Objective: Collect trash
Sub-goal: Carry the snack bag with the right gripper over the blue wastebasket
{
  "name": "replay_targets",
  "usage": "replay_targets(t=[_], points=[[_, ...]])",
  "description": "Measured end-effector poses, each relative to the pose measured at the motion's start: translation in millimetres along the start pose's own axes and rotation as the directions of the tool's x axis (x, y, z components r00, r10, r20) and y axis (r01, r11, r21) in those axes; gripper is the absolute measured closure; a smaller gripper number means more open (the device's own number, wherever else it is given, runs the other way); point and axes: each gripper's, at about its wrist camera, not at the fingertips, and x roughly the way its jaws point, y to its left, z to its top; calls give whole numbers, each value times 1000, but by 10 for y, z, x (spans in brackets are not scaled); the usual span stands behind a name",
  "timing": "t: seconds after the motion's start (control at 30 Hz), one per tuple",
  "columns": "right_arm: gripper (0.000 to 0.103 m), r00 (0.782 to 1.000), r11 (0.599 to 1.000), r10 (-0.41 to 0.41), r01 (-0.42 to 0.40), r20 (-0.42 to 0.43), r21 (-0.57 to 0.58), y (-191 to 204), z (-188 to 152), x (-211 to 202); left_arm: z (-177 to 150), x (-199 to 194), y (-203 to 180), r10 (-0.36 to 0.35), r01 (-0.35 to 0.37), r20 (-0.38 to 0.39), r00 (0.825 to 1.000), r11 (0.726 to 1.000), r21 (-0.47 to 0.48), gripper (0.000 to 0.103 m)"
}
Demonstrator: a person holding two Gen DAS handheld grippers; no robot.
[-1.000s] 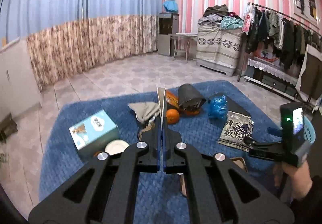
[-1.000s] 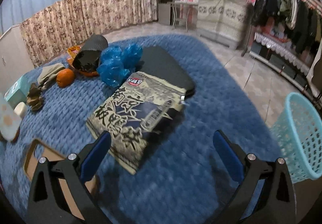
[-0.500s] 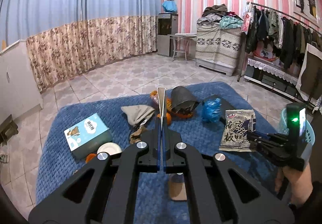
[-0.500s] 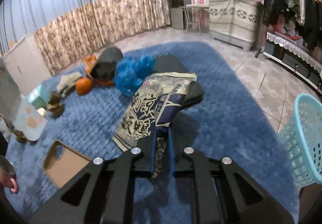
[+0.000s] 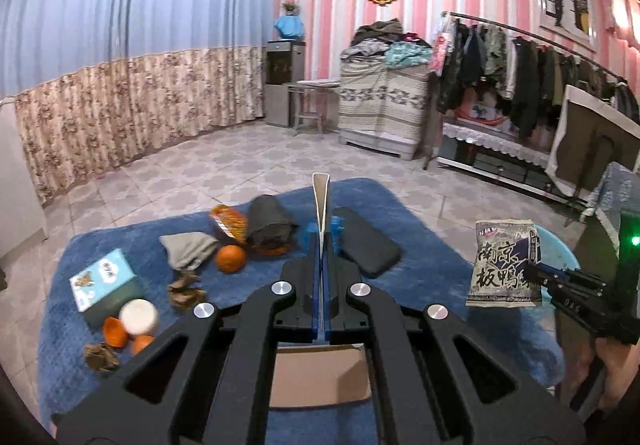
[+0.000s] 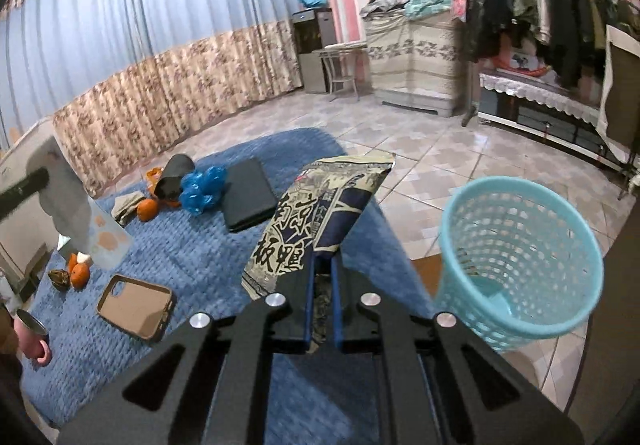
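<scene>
My right gripper (image 6: 322,265) is shut on a printed snack wrapper (image 6: 320,213) and holds it in the air beside the light-blue mesh basket (image 6: 516,261), a little to its left. The wrapper also shows in the left wrist view (image 5: 505,265), in front of the basket rim (image 5: 554,245). My left gripper (image 5: 321,241) is shut on a thin pale translucent sheet (image 5: 320,201), seen edge-on, and holds it above the blue rug (image 5: 432,265). The sheet also shows at the left of the right wrist view (image 6: 80,217).
On the rug lie a blue plastic bag (image 6: 202,191), a dark flat case (image 6: 246,199), a dark rolled cloth (image 5: 268,225), an orange wrapper (image 5: 228,219), oranges (image 5: 231,258), peel scraps (image 5: 100,355), a tissue box (image 5: 104,285), a white lid (image 5: 138,316), a phone case (image 6: 134,305).
My right gripper closed on the snack wrapper, lifted it off the rug and carried it right toward the basket. My left gripper rose and drew back, still holding the sheet.
</scene>
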Motion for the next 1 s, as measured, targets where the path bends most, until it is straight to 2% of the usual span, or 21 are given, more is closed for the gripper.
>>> replay_targets(t=[0.17,0.3,0.5,0.6,0.8,1.0], points=[[95,1000,1000,1,-1,0,16,-109,-100,-147,-73,-3,-153,-27,27,-9,1000,1000,3,103],[95,1000,999,18,-17,-3,31,-97,-214,-114,-97,4,-169,-28,28,-22,999,1000,7,103],[95,999,999,14,-15,34,34,-187,-150,-190,-21,53,-262,-29,30,-28,999,998,46,103],[95,997,999,-32,29,69,41,-432,1,-312,111,102,-445,-59,60,-6,998,996,73,103],[95,978,981,-183,175,103,79,-1125,238,-547,329,341,-1043,-187,185,9,982,977,109,103],[95,950,945,-306,294,68,142,-1773,212,-580,335,791,-1825,-324,326,-40,945,933,152,103]])
